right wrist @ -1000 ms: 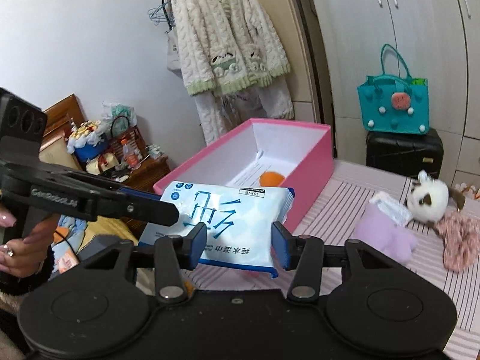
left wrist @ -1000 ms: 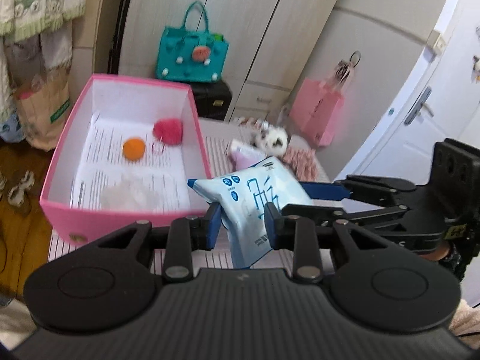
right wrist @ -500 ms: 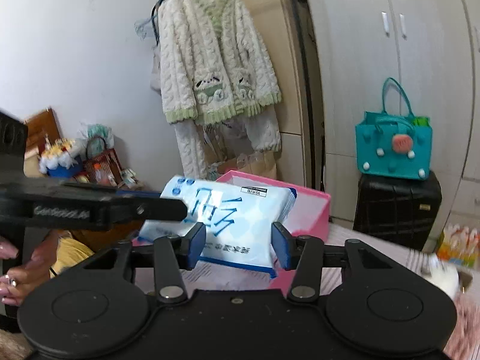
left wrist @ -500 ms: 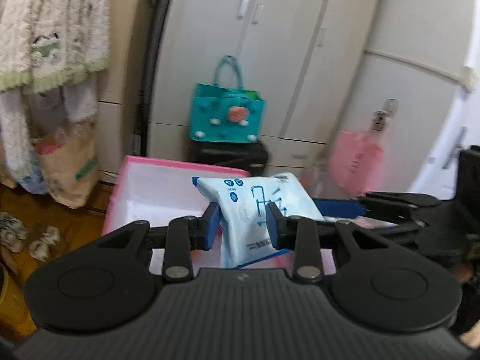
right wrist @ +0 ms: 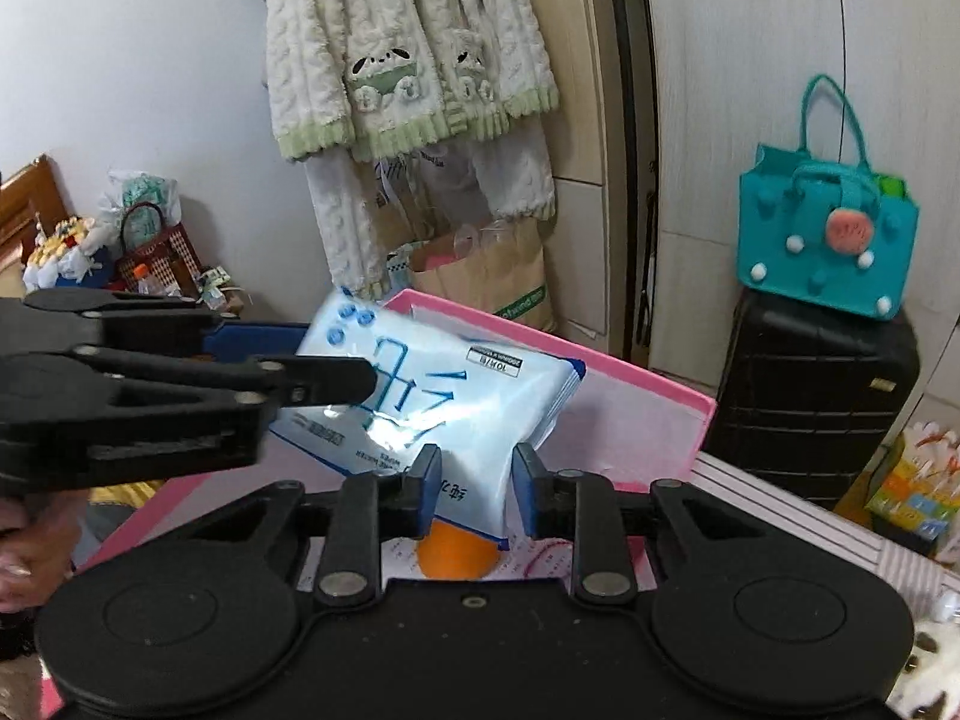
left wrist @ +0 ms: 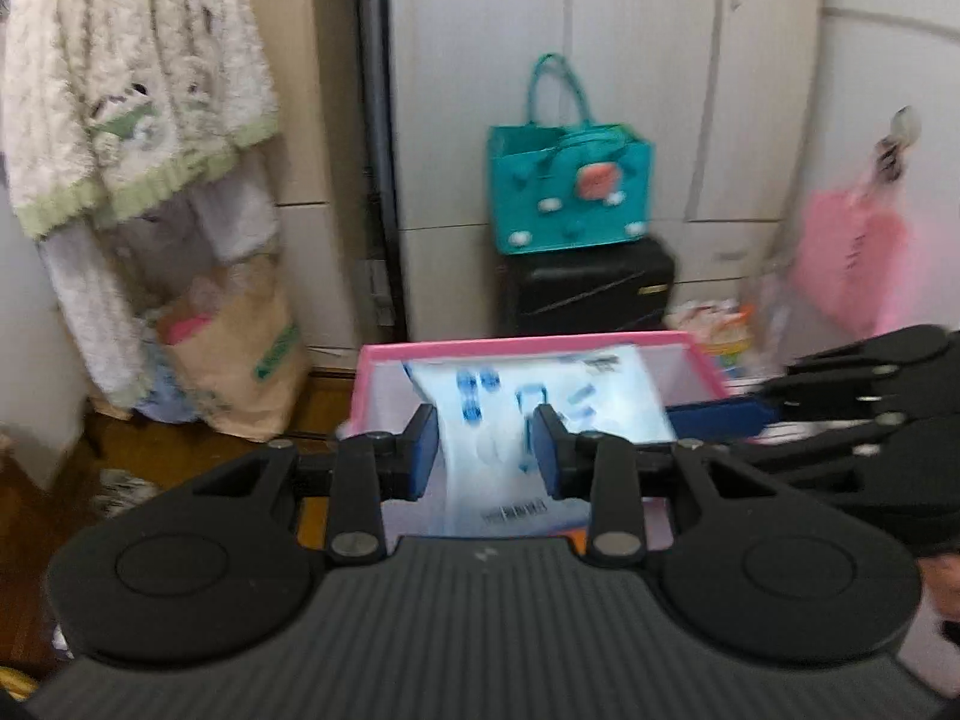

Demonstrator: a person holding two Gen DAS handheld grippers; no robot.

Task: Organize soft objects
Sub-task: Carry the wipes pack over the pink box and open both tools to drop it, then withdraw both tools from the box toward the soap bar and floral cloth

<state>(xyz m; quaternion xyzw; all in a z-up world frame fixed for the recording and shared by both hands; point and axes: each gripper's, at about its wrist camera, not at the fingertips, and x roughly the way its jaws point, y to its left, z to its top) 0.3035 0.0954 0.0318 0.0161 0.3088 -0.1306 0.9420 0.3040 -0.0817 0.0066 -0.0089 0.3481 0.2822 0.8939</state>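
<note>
My left view is smeared, so the print on the wipes pack (left wrist: 528, 402) is unreadable and my own tongs cover its lower part. In the right view the pack (right wrist: 444, 402) hides most of an orange ball (right wrist: 456, 558) in the pink box (right wrist: 648, 396). A second ago the box stood well ahead with its floor in sight; now the pack hangs over it. The left tongs (left wrist: 483, 450) have just been opening yet still touch the pack; the right tongs (right wrist: 474, 489) have just been closing, pinching its lower corner. The pack's long axis is tilted, slanting up to the left in the right view
</note>
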